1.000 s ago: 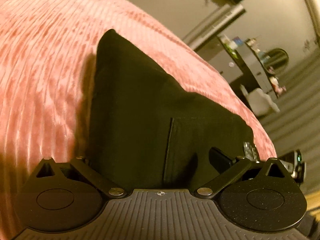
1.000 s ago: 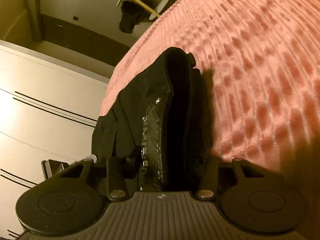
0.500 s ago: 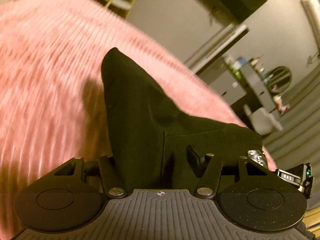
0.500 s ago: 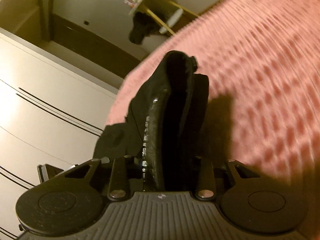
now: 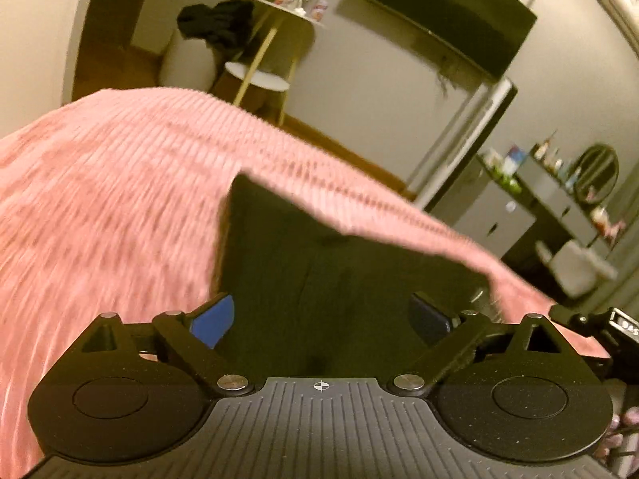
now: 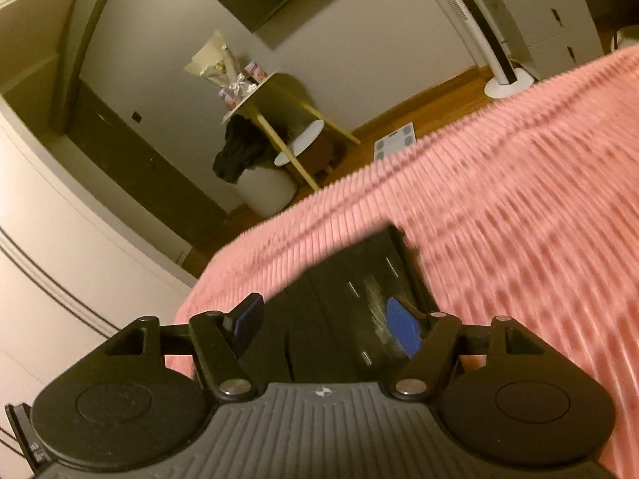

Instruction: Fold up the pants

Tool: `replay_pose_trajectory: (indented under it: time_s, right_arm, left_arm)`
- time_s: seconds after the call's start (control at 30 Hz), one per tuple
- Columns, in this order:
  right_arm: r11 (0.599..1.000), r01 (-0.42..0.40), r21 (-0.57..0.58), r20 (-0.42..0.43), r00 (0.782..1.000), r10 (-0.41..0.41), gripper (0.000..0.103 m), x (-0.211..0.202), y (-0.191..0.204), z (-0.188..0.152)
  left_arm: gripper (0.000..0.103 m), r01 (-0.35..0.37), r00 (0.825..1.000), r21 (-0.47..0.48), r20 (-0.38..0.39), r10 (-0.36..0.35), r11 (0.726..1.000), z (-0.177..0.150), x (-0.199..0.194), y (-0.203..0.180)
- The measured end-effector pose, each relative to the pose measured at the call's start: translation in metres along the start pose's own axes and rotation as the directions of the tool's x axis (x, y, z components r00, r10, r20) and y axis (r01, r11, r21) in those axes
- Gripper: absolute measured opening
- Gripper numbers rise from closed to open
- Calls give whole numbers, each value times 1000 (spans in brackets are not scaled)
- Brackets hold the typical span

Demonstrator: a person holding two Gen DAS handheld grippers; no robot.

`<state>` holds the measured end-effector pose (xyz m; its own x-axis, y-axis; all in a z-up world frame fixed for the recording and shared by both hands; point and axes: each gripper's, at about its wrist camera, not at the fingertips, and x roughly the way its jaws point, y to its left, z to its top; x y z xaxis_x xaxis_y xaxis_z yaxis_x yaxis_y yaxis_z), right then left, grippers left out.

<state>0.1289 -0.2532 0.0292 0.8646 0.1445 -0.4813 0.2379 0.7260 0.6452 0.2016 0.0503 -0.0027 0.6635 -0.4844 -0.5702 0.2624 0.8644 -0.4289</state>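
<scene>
- My left gripper [image 5: 319,321] is spread wide, grasping nothing; my right gripper [image 6: 333,325] likewise.
- The black pants [image 5: 319,263] lie folded on the pink bedspread [image 5: 112,199], just ahead of both.
- I'd back off straight, without snagging the fold.
- Count: one pants, two grippers, one bedspread.

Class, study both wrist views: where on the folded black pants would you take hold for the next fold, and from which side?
Probably the near edge of the black pants, approached low from the camera side. They lie flat on the pink blanket, that edge running between the open left gripper and right gripper.
</scene>
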Motion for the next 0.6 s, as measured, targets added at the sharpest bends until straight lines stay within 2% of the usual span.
replay_pose_trajectory:
  time_s: [0.03,0.13,0.17,0.2,0.23,0.3,0.47,0.6]
  right_arm:
    - [1000,26,11,-5,1000,-26,70,-3,-5,-16]
    - [995,38,88,-37,999,-34,67,-5,-33,-42]
    - [992,55,116,-49,998,-49,65,-4,-35,-47]
    - [990,65,125,-68,996,-57,56,0,-35,-49]
    - [991,60,119,-74,996,-51,55,4,-35,-49]
    - [990,86,109,-71,994,-78,55,8,-31,-46]
    - [971,112,213,-75,992,-98,54,22,-41,-54]
    - [983,132,128,-34,991,-128,38,20,-28,-56]
  left_arm:
    - [99,-14,1000,0,2,14,1000,-14,-5,2]
    - [100,-55,998,-28,-32,54,998,-45,-2,6]
    - [100,-68,996,-33,-53,66,997,-54,-3,8]
    - [100,-80,995,-33,-68,77,996,-61,-1,7]
    - [100,-89,993,-31,-74,87,996,-66,0,8]
    - [100,-115,991,-33,-72,112,993,-72,0,9]
    - [100,-146,984,-112,-115,133,983,-76,9,25]
    - [100,-176,979,-52,-111,169,983,-80,5,15]
